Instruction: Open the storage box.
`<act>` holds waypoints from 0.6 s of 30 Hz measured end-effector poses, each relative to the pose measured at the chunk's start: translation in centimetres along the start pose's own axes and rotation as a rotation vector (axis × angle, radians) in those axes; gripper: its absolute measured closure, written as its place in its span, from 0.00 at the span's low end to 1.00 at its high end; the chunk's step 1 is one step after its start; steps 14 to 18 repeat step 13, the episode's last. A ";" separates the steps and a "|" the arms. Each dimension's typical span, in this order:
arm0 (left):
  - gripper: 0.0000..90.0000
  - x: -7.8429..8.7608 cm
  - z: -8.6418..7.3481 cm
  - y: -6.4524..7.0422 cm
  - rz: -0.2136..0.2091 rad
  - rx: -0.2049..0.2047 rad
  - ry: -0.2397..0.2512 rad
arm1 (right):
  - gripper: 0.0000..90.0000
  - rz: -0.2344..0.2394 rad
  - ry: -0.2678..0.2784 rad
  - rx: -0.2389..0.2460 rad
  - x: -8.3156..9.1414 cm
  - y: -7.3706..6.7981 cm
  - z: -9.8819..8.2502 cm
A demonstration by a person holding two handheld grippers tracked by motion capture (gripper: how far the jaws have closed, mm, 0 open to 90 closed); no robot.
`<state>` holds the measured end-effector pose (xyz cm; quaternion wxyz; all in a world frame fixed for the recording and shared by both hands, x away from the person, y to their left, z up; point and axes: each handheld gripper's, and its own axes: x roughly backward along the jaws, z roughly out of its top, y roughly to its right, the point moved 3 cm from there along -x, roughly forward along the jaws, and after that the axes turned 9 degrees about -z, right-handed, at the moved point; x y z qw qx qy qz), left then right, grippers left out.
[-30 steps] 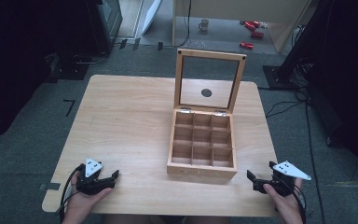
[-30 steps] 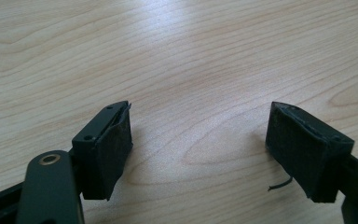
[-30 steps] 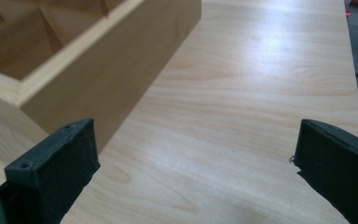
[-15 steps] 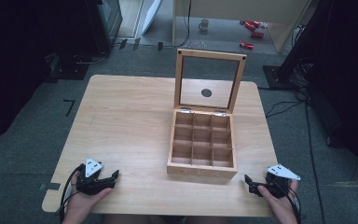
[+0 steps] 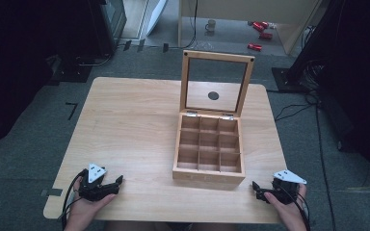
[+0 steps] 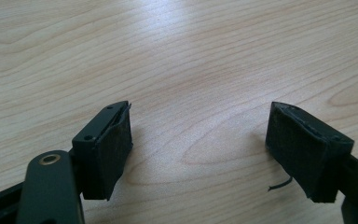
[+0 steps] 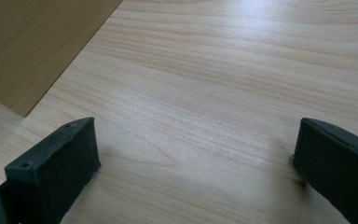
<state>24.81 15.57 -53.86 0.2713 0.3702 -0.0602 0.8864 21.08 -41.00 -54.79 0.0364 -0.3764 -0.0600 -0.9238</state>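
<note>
A wooden box (image 5: 208, 151) with nine open compartments is seen standing on the table (image 5: 135, 125), its glass-paned lid (image 5: 217, 83) raised upright at the far side; whether anything lies in the compartments cannot be made out. The box stands ahead and to the left of the right gripper (image 5: 259, 191), well apart from the left gripper (image 5: 116, 183), which lies far off to the other side. In the right gripper view the box's side wall (image 7: 37, 42) is shown just beyond the left jaw. Both grippers are rested low near the table's near edge, jaws spread wide with nothing between them, as the left gripper view (image 6: 198, 135) and the right gripper view (image 7: 196, 158) show over bare wood. From here, the upright lid is judged the likeliest trouble: it could be knocked shut or slammed if pushed too fast from behind by a jaw. The box could also be shoved across the smooth top if met from one side without being steadied by the other gripper. Beyond the table, a mug (image 5: 211, 24) and red items (image 5: 260, 29) are seen on the floor.
</note>
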 end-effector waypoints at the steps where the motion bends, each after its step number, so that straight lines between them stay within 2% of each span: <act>1: 0.26 0.0 0.0 0.0 0.000 -0.001 0.000 | 0.00 0.000 0.000 0.000 0.0 0.0 0.0; 18: 0.26 0.0 0.0 0.0 -0.002 -0.002 0.000 | 0.00 -0.001 -0.001 -0.003 0.0 0.0 0.0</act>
